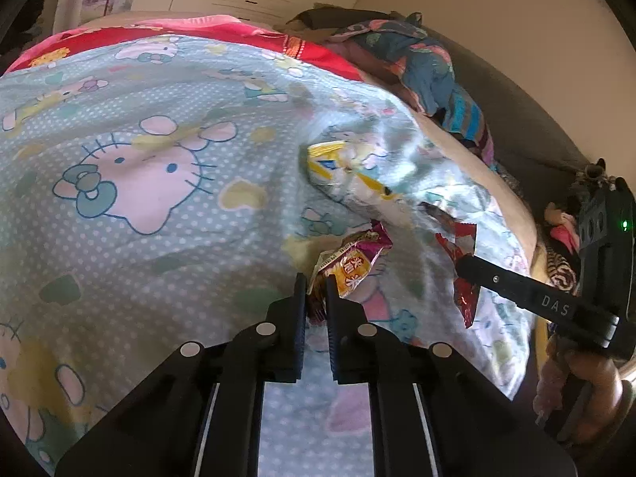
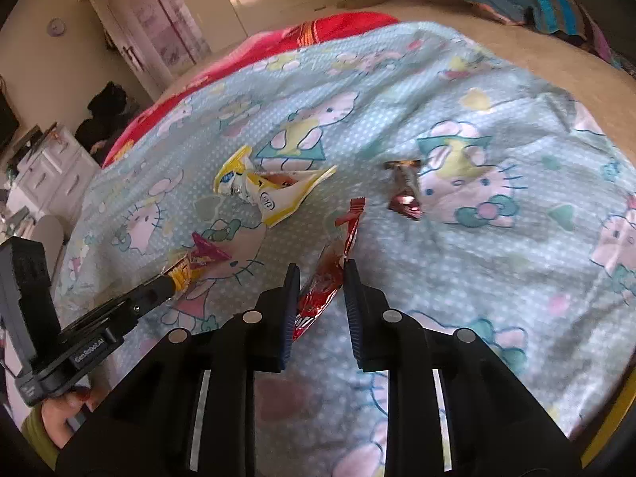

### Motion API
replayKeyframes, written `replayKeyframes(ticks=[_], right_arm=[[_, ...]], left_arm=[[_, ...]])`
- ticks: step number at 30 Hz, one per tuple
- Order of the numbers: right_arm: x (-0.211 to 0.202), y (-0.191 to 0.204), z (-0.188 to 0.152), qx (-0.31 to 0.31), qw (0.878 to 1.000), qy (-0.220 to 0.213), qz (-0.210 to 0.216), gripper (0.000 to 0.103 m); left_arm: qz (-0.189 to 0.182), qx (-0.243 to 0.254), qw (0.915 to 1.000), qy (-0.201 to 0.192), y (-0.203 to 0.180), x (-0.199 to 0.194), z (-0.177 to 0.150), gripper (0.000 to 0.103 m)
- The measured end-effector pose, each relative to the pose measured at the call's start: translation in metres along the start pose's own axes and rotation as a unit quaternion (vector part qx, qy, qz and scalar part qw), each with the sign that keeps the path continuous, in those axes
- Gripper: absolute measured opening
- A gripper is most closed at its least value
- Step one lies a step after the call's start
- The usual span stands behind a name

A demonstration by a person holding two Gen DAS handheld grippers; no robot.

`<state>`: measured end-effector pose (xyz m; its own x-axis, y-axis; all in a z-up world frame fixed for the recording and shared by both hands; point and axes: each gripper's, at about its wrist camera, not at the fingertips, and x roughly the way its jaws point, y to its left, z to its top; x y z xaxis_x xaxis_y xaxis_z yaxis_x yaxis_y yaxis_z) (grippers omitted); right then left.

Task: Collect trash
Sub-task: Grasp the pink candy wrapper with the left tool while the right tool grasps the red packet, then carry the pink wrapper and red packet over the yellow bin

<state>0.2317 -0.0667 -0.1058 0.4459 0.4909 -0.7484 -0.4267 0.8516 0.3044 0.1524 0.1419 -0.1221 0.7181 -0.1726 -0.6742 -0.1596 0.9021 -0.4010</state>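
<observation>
Gripping trash on bedsheet [image 2: 497, 270] | left gripper [image 1: 316, 284] closed on purple-yellow wrapper [image 1: 351, 256] | right gripper [image 2: 320, 274] pinching red wrapper [image 2: 330, 274] | yellow-white wrapper [image 2: 270, 190] and small brown wrapper [image 2: 405, 190] lie farther up bedsheet | risk: thin foil may slip on lifting, grips only at edges

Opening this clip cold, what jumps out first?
The cartoon-cat bedsheet fills both views, with snack wrappers strewn mid-bed. The left gripper pinches a purple-and-yellow wrapper, while the right gripper straddles a red wrapper. A yellow-and-white wrapper and a small dark red one lie loose beyond.
</observation>
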Motion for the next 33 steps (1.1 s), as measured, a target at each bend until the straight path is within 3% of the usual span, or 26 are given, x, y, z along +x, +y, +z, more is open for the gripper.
replayKeyframes(ticks=[19, 33], right_arm=[[-0.091, -0.024, -0.031, 0.012, 0.996, -0.086, -0.007, 0.017], [-0.153, -0.076, -0.048, 0.056, 0.989, -0.134, -0.041, 0.017]], left_arm=[[-0.060, 0.078, 0.9947, -0.030, -0.086, -0.042, 0.011, 0.009], [-0.108, 0.151, 0.9823, -0.025, -0.158, -0.057, -0.006, 0.009]])
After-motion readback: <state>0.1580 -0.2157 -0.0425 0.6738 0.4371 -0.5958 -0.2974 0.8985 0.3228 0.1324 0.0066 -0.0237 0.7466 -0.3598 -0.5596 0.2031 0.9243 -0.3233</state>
